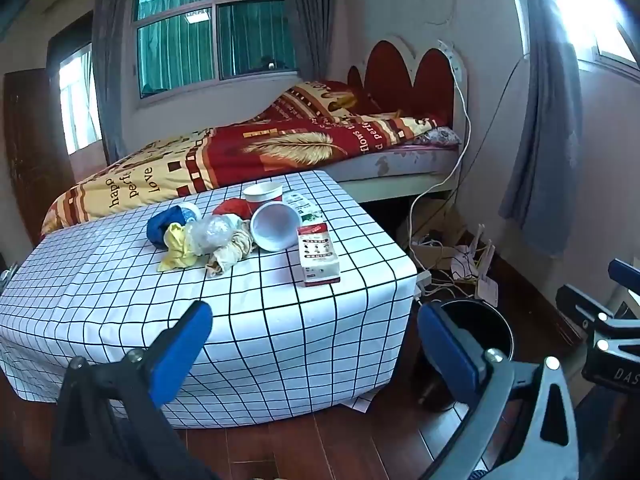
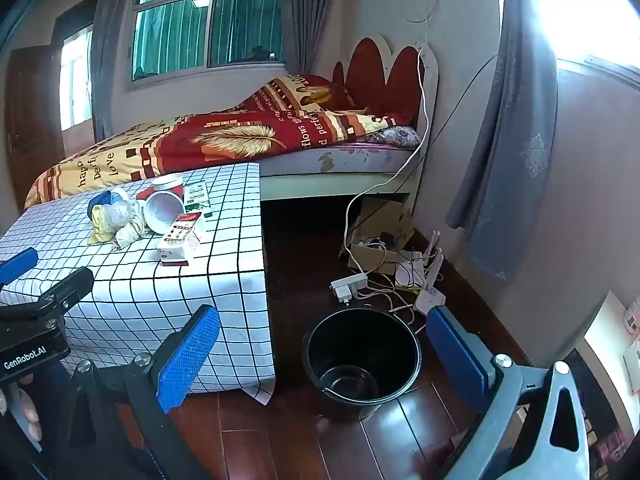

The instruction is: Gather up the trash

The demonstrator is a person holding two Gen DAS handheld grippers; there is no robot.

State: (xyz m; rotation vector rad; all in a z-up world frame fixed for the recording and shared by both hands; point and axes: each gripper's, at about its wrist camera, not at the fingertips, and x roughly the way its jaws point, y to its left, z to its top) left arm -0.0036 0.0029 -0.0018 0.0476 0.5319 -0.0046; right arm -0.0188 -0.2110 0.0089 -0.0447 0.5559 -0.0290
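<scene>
We are facing the checked table (image 1: 120,288), its trash heap (image 1: 208,236) sitting mid-top, untouched, with the black bin (image 2: 360,356) standing empty on the floor beside it. We are holding the left gripper (image 1: 316,344) and right gripper (image 2: 324,344) wide open, gripping nothing. We are judging collection unstarted; next comes reaching for the white carton (image 1: 318,254).

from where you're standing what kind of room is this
Most likely a lived-in bedroom: a bed with a red and yellow quilt and scalloped headboard, curtained windows, and a low table under a grid cloth beside it.
</scene>
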